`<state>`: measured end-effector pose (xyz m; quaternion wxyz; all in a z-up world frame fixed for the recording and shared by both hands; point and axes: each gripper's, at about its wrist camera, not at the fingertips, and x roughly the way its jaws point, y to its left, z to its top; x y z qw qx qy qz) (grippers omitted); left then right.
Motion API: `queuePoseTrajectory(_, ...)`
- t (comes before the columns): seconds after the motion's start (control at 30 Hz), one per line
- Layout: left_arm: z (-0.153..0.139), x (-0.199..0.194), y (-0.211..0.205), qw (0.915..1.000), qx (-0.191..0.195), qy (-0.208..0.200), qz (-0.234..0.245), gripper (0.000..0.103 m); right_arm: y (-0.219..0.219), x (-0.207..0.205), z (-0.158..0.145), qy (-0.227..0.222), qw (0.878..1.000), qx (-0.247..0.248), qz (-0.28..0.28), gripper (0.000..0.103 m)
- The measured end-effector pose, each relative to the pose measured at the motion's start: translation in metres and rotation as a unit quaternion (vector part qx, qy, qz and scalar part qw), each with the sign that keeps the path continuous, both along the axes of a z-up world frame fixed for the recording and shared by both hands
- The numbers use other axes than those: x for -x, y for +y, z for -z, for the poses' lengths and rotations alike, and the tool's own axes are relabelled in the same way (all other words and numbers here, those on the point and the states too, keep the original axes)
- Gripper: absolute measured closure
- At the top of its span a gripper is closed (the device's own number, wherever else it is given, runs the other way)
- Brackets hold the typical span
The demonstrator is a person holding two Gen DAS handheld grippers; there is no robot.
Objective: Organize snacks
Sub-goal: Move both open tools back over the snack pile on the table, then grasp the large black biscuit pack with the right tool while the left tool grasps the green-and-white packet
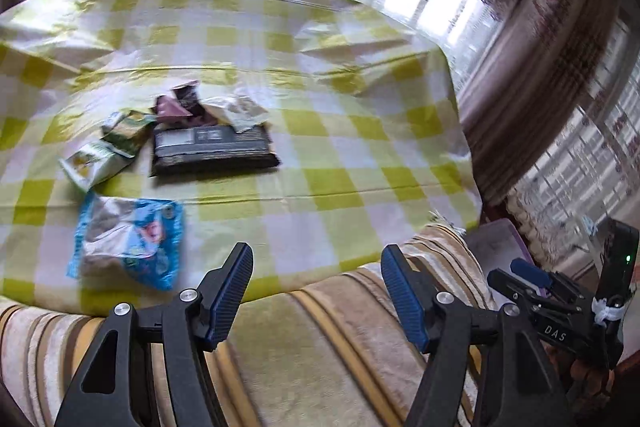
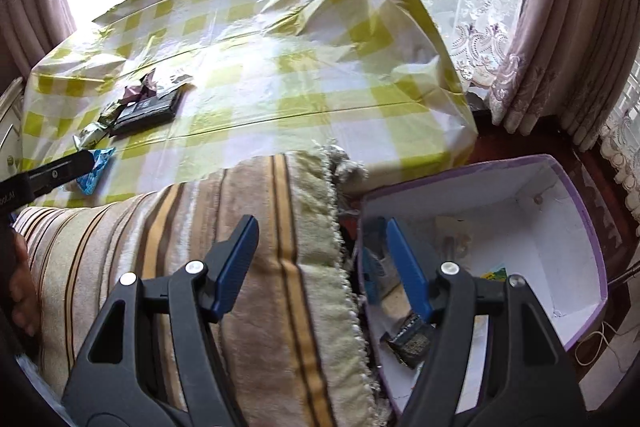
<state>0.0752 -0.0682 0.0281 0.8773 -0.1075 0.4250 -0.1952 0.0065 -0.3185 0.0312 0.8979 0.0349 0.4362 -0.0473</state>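
Note:
Snack packets lie on the yellow-checked tablecloth (image 1: 320, 155): a blue packet (image 1: 128, 239) nearest, green-white packets (image 1: 104, 151), a dark flat pack (image 1: 212, 147) and small maroon packets (image 1: 180, 103). They also show in the right wrist view, with the dark pack (image 2: 148, 109) at the left. My left gripper (image 1: 316, 291) is open and empty, right of the blue packet, over the table's near edge. My right gripper (image 2: 320, 263) is open and empty above the rim of a purple box (image 2: 576, 227) that holds a few snacks (image 2: 412, 341).
A striped cushion (image 2: 200, 259) lies between the table and me, left of the box. Curtains (image 2: 560, 27) and a window stand behind the table. The box sits on the floor below the table's right corner.

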Motion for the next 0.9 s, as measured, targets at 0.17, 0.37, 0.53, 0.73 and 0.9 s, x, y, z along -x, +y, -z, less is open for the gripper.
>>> queuePoseTrajectory(0.17,0.003,0.000,0.062,0.9952,-0.001,0.008,-0.097,0.036,0.035,-0.010,0.002,-0.005,0.999,-0.007,-0.038,0.033)
queuePoseTrajectory(0.37,0.008,-0.005,0.115,0.9877,-0.011,0.023,-0.155,0.036,0.067,-0.028,0.010,0.008,0.997,0.020,-0.069,0.029)
queuePoseTrajectory(0.53,0.008,-0.026,0.126,0.9860,-0.041,0.031,-0.159,0.036,0.082,-0.044,0.011,0.016,0.995,0.026,-0.096,0.024)
queuePoseTrajectory(0.73,0.006,-0.071,0.119,0.9849,-0.108,0.021,-0.134,0.036,0.101,-0.069,0.007,0.015,0.991,0.031,-0.131,0.023)
queuePoseTrajectory(0.9,0.020,-0.108,0.113,0.9837,-0.146,0.040,-0.098,0.036,0.120,-0.099,0.009,0.018,0.984,0.037,-0.171,0.022)
